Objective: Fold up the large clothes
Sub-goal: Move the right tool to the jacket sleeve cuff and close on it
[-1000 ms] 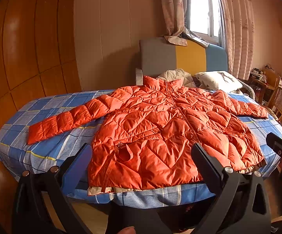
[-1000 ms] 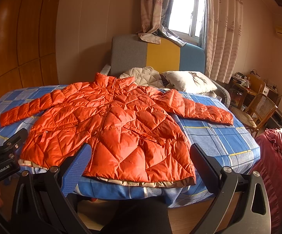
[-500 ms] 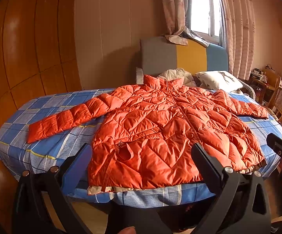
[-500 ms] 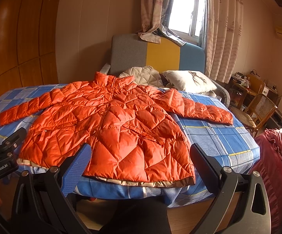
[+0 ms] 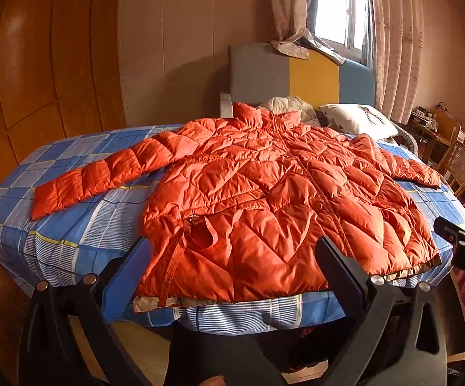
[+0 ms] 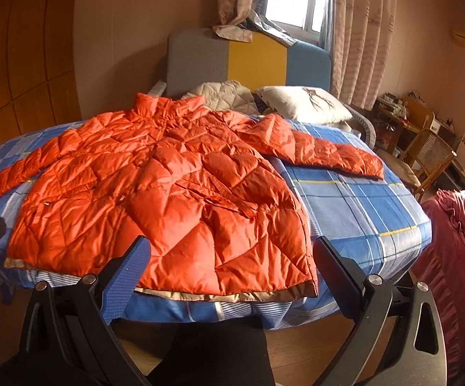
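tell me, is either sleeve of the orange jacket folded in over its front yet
No, the orange jacket lies flat on the bed with both sleeves spread outward, and both open grippers hold nothing.

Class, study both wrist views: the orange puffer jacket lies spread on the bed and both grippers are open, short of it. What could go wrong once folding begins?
1. The jacket hem reaches the bed's front edge; a tug toward the person could drag it off.
2. Its shiny quilted shell looks slippery and puffy, so the left gripper or right gripper may pinch only one layer, and folds may spring open.
3. The loose strap could snag a finger.
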